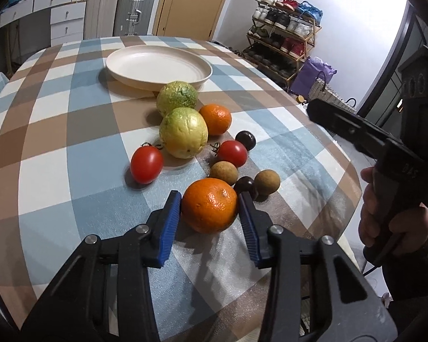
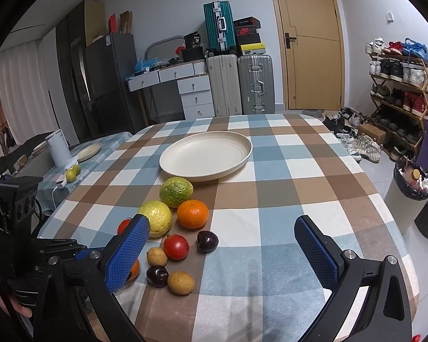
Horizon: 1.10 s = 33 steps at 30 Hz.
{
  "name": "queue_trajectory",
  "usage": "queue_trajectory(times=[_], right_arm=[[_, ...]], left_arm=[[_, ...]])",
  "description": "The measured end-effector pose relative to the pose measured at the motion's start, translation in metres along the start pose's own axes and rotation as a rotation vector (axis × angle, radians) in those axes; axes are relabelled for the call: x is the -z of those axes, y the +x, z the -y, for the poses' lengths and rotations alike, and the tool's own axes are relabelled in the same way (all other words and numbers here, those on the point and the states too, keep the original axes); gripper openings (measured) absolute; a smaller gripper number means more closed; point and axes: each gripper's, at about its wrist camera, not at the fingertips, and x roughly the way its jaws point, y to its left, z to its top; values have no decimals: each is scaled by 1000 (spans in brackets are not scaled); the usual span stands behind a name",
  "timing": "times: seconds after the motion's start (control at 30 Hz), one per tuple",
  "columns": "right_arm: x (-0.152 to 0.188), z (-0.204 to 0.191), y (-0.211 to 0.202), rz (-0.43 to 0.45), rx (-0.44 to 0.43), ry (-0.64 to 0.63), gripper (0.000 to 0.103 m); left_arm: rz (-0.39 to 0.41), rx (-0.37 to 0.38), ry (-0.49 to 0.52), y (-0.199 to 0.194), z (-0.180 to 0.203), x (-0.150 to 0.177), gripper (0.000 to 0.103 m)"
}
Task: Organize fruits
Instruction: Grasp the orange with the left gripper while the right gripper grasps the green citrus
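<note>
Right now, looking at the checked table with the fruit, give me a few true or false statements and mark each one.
1. The round cream plate holds no fruit. True.
2. The left tongs bracket a red tomato. False: the near orange mandarin sits between their blue pads.
3. The right tongs stand wide open with nothing held. True.
4. Only one bumpy yellow-green guava lies on the table. False: two, one in front of the other.
</note>
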Motion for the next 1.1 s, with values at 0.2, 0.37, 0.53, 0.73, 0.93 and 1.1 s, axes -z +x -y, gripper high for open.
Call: queue_trajectory(times=[0.2,0.37,0.53,0.73,0.93,1.1], right_arm=[[-9,-2,11,-50,-94,86,103],[-27,-2,29,-95,-216,170,103],[-38,-4,57,-168,-259,150,103],[-44,-12,93,-261,-283,118,103],[-44,-17,131,-349,-318,116,103],[-44,-23,156,-411,-325,111,101]], left_arm=[[62,10,4,-19,-4,-9,38],[117,-11,-15,-37,-22,-21,38],[153,-33,-50,-50,-48,-30,38],[180,-63,-85,-60,-74,-33,38],[190,-79,-107,-59,-90,-37,38],[190,-85,-133,-54,-100,-38,38]])
